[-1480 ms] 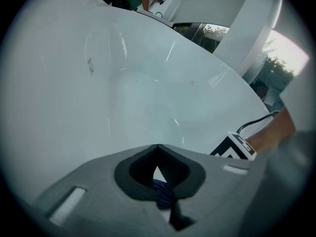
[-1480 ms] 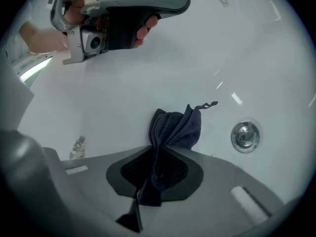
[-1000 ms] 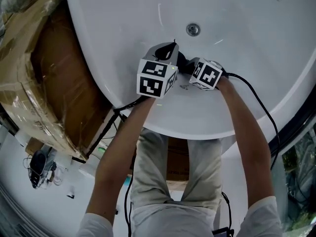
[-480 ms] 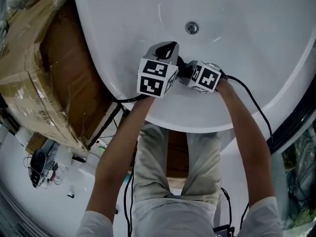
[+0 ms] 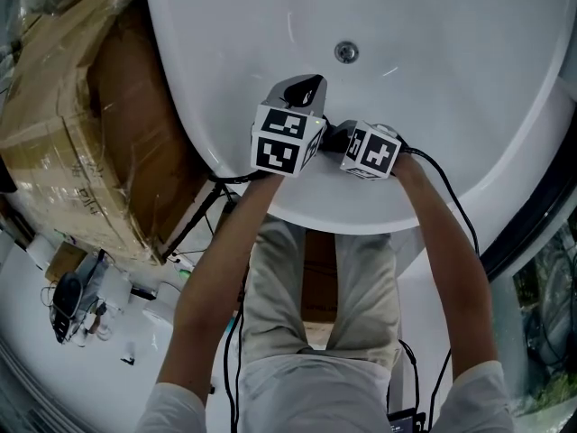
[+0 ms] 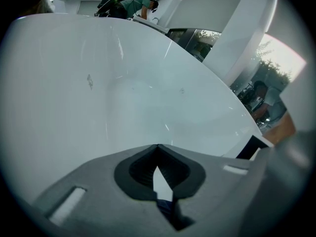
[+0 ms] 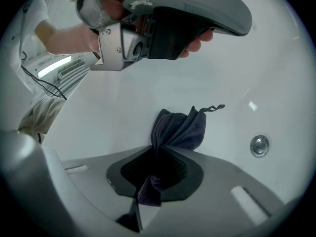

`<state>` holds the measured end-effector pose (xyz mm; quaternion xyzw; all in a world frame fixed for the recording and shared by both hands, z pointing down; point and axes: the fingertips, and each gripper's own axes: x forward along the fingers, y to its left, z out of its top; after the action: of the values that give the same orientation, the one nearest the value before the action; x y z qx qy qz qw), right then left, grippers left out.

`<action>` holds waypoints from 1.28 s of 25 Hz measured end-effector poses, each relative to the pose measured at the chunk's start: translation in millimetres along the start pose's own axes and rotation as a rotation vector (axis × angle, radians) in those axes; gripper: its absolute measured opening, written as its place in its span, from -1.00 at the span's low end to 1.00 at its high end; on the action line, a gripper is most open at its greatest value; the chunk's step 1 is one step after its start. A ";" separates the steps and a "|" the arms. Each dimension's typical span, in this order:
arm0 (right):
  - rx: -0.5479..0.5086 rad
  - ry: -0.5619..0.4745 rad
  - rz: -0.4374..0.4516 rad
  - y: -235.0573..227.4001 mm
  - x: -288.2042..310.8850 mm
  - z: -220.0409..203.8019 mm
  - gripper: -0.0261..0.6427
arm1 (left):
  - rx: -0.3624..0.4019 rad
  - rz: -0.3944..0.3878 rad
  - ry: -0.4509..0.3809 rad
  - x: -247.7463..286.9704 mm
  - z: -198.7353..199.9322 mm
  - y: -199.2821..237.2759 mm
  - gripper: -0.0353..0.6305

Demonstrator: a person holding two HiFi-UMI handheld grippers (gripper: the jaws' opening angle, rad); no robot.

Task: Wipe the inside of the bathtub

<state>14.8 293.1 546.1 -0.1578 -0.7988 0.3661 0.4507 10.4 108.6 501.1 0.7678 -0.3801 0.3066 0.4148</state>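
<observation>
Dark-blue cloth bunches between the jaws of the right hand-held gripper, which is clamped on it. The folds fan out past the tips, close against the inner wall of the white bathtub. A loose thread curls off the cloth's upper corner. The round metal drain sits on the tub wall to the right of the cloth and apart from it.

The left hand-held gripper has its jaws drawn together at the tips with nothing caught between them, and it faces the smooth, bare curve of the tub's interior. Seen from the right gripper view, it hangs just above the cloth, with a hand wrapped around its grey body.

From the head view, both grippers are held side by side, nearly touching, low inside the near end of the tub, their marker cubes facing up. The drain lies a little beyond them. The person leans over the rim with both forearms stretched forward, in beige trousers. A black cable trails back from the right gripper along the arm. A large cardboard box wrapped in clear film stands beside the tub on the left.
</observation>
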 end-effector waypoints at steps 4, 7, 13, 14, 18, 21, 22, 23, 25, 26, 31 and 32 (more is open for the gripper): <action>-0.014 -0.011 0.016 13.3 -4.4 4.5 -0.78 | 0.006 0.006 0.001 -6.0 -1.1 -0.7 -0.90; -0.024 -0.016 0.020 22.8 -7.2 7.4 -0.78 | 0.007 -0.001 -0.002 -11.4 -1.0 -4.2 -0.90; -0.042 -0.029 0.034 39.5 -13.0 13.1 -0.78 | 0.007 -0.011 -0.005 -19.4 -0.9 -12.8 -0.90; -0.047 -0.033 0.035 42.2 -14.1 14.3 -0.78 | 0.007 -0.012 -0.007 -20.6 -0.8 -13.5 -0.90; -0.071 -0.045 0.042 55.8 -19.9 18.1 -0.78 | 0.015 -0.013 -0.010 -25.0 -0.6 -14.7 -0.90; -0.113 -0.052 0.045 66.8 -25.3 23.3 -0.78 | 0.020 -0.013 -0.015 -28.1 1.0 -14.8 -0.90; -0.128 -0.053 0.047 70.6 -27.1 25.0 -0.78 | 0.021 -0.012 -0.017 -29.0 1.8 -14.7 -0.90; -0.141 -0.054 0.052 74.5 -29.0 26.5 -0.78 | 0.022 -0.012 -0.020 -29.7 2.9 -14.3 -0.90; -0.161 -0.053 0.069 83.1 -32.7 29.1 -0.78 | 0.024 -0.010 -0.025 -31.1 4.9 -13.5 -0.90; -0.169 -0.051 0.080 87.7 -34.3 30.3 -0.78 | 0.025 -0.010 -0.026 -31.9 5.3 -13.1 -0.90; -0.171 -0.048 0.164 107.0 -42.8 31.3 -0.79 | 0.020 -0.005 -0.036 -35.8 6.6 -10.7 -0.90; -0.167 -0.044 0.185 109.8 -46.3 30.4 -0.79 | 0.019 -0.004 -0.038 -36.3 6.9 -10.4 -0.90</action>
<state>6.0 327.6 428.4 -0.2597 -0.8183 0.3416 0.3825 1.2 118.3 465.1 0.7782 -0.3835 0.2943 0.4009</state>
